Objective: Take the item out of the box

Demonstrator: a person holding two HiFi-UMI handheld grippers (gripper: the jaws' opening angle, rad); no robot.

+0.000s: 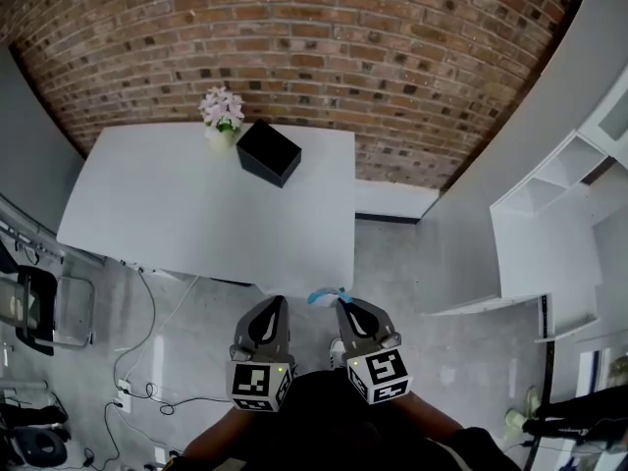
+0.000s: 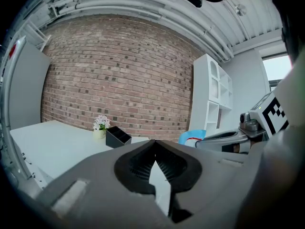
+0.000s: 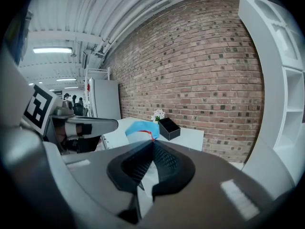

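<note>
Head view: white table [image 1: 167, 204] against a brick wall [image 1: 392, 57]; black box [image 1: 268, 152] near the table's far edge, just beside potted flowers [image 1: 222, 111]; both grippers held side by side off the near edge, above the floor [image 1: 392, 273].

Right gripper [image 1: 343, 304]: jaws pressed together on a thin blue item [image 1: 327, 295] with a red mark, which sticks out past the tips [image 3: 140, 129]; item out of the box [image 3: 169, 128] and well apart from it.

Left gripper [image 2: 155, 142]: jaws closed tip to tip, nothing between them; item visible to its right [image 2: 192, 136].
</note>
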